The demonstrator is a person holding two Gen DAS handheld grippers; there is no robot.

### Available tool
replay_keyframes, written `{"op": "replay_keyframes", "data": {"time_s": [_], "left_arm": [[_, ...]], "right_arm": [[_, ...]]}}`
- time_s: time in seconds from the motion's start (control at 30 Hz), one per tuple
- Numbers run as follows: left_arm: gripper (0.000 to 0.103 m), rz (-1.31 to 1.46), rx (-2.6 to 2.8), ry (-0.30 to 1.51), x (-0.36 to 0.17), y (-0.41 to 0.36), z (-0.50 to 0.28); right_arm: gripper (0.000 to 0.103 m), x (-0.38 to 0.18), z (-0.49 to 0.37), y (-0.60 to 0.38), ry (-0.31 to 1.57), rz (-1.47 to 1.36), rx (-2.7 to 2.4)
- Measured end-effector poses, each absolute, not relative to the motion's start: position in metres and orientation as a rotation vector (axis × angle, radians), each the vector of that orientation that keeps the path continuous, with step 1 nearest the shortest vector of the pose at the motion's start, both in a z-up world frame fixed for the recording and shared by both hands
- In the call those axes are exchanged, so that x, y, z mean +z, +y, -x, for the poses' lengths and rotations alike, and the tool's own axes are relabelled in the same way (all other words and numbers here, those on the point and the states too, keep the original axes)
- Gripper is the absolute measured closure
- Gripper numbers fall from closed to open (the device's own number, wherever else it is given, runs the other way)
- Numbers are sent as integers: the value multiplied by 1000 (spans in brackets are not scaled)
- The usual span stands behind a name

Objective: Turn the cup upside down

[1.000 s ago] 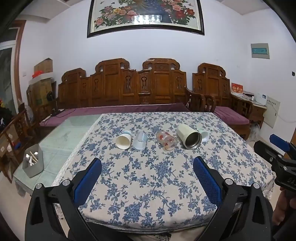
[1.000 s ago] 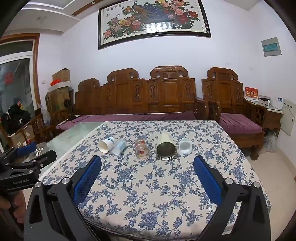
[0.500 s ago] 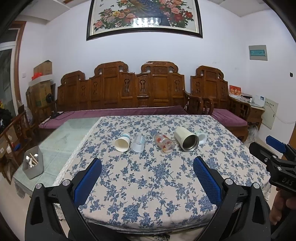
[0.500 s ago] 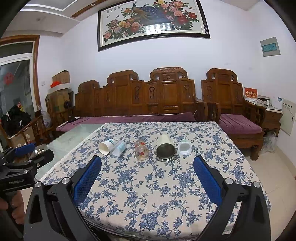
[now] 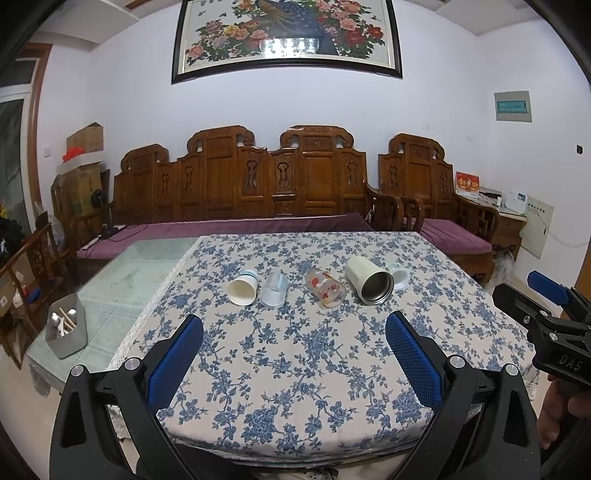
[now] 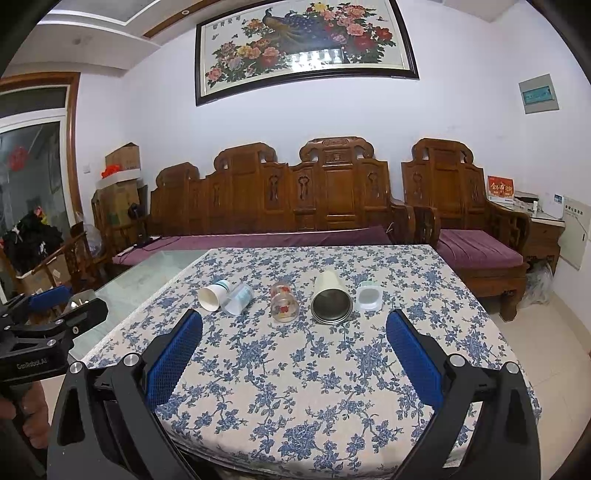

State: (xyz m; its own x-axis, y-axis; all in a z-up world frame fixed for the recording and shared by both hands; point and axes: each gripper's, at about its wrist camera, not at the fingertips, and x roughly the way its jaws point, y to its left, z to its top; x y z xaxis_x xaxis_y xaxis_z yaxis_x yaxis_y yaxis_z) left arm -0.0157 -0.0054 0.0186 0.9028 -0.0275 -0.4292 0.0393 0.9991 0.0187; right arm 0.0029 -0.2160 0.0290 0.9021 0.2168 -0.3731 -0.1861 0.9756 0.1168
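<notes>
Grey cutlery holder (image 5: 66, 334) stands near table's (image 5: 122, 280) left edge. Wooden bench (image 5: 258, 192) behind; floral painting (image 5: 286, 35) above.

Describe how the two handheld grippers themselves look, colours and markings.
Both are black plastic frames with silver screws and two blue textured pads. The left gripper shows white "GenRobot.AI" lettering on its side in the right wrist view; the right gripper shows "DAS" in the left wrist view. Bare hands hold them; no cables visible.
</notes>
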Motion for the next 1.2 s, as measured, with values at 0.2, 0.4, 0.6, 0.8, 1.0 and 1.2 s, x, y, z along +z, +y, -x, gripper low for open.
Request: {"op": "replay_keyframes", "data": {"time_s": [0.2, 0.4, 0.6, 0.8, 1.0, 1.2], "left_arm": [[8, -28, -33, 440, 20, -6, 16], [8, -29, -34, 440, 21, -5, 16], [8, -29, -33, 439, 19, -5, 17], [8, -31, -32, 441, 20, -6, 17], [8, -30, -32, 440, 21, -5, 18], [8, -30, -33, 442, 21, -6, 18]], "right_arm": [[3, 28, -2, -216, 394, -79, 209], [3, 31, -2, -216, 393, -78, 209], [3, 29, -2, -216, 392, -79, 209], [3, 29, -2, -216, 392, -80, 209], [3, 32, -1, -216, 392, -78, 211], [3, 31, -1, -216, 392, -81, 210]]}}
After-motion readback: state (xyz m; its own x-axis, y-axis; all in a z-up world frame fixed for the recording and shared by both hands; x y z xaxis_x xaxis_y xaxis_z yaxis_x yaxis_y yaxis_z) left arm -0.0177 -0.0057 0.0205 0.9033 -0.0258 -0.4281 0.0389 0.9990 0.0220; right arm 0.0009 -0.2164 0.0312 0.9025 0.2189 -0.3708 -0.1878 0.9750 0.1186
